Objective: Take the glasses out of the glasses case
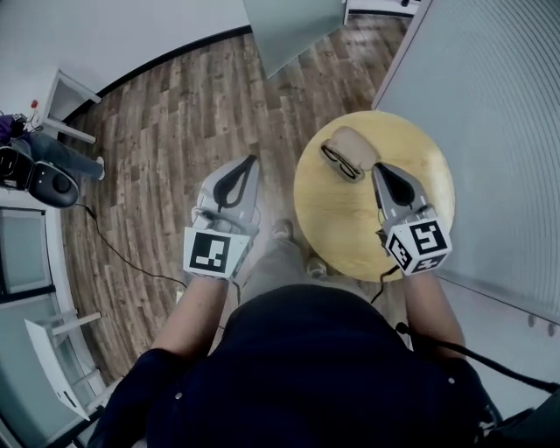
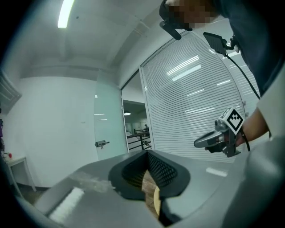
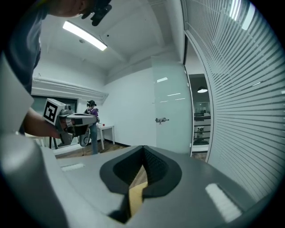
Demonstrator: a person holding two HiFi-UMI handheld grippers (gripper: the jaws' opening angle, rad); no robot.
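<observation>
A beige glasses case (image 1: 352, 143) lies on the far left part of a round wooden table (image 1: 411, 140). Dark-framed glasses (image 1: 339, 163) rest against the case's near side; whether they lie in it or just beside it I cannot tell. My right gripper (image 1: 378, 167) hovers over the table just right of the glasses, jaws together and nothing in them. My left gripper (image 1: 253, 159) hangs over the wooden floor, left of the table, also shut and empty. Each gripper view shows its own closed jaws, left gripper (image 2: 147, 152) and right gripper (image 3: 143, 147), with only a slit of wood between.
A wall of white blinds (image 1: 490, 105) runs close along the table's right side. A glass door panel (image 1: 293, 26) stands beyond the table. A black device (image 1: 39, 179) with a cable sits on the floor far left. A person (image 3: 92, 122) stands by a white table in the background.
</observation>
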